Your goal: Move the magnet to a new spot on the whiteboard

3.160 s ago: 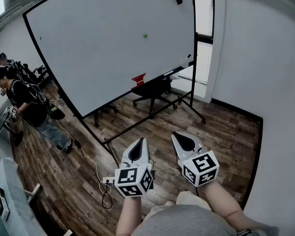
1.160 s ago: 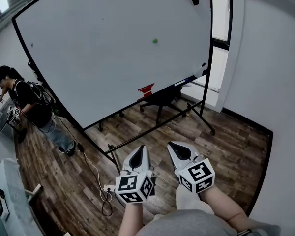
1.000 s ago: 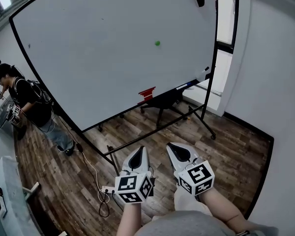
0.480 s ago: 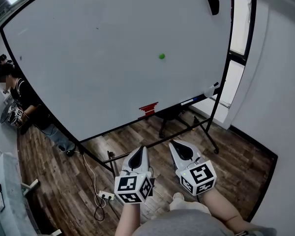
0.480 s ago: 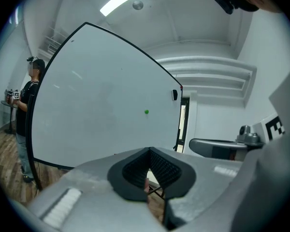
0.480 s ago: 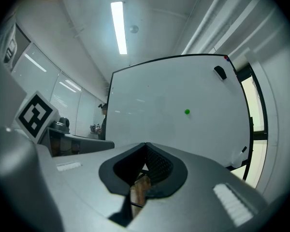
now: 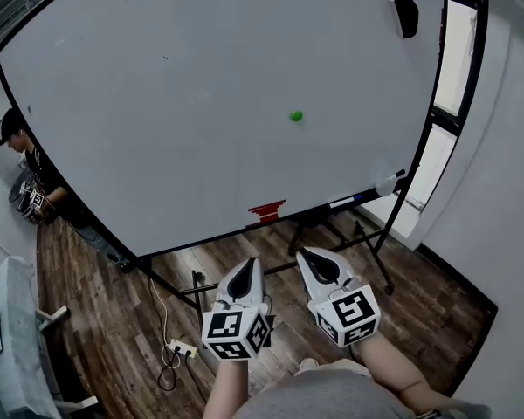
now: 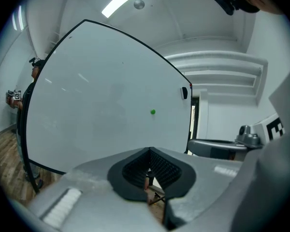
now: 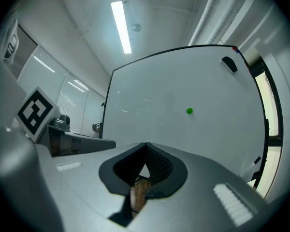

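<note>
While the small round green magnet (image 7: 296,116) sits right of centre on the large black-framed whiteboard (image 7: 157,94), the left claw (image 7: 248,264) and right claw (image 7: 306,254) are held low and well apart from it, both pressed together and empty. One must be opened before a square approach.
</note>
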Demonstrator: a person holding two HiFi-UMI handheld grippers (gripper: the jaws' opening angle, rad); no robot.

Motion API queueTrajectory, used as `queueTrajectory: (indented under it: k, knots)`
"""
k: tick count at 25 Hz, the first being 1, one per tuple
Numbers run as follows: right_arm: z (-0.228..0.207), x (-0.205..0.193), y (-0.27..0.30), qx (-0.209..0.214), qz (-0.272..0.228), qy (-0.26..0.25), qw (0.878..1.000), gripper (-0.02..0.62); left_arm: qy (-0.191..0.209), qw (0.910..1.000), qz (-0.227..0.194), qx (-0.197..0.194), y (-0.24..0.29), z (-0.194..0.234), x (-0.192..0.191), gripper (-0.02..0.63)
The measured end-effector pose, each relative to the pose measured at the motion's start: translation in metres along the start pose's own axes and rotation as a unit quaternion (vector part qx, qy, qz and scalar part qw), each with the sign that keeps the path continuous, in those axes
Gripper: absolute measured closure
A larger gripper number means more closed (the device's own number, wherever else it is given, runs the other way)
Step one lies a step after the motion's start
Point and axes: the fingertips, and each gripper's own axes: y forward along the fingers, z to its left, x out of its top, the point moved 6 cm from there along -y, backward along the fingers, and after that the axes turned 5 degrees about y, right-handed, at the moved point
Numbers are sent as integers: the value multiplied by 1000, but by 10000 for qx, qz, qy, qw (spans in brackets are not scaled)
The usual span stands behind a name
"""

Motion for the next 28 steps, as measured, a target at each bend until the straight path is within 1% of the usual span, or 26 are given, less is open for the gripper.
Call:
queueTrajectory:
  k: [8,16,21,28]
  knots:
    - [-38,4,33,158,14,-125,9998,594,-5,9994,6,353,32,7,-1,601]
    - [-70,22,64,150,-110,-501,9986,594,43,9977,31,679,42,15,-5,601]
    - [-89,43,88,-76,-164,-762,9969,594,41,9970,72,764,45,19,-4,601]
    - [-120,76,122,-517,-393,-926,9936,594,59,9968,100,796,59,31,-5,601]
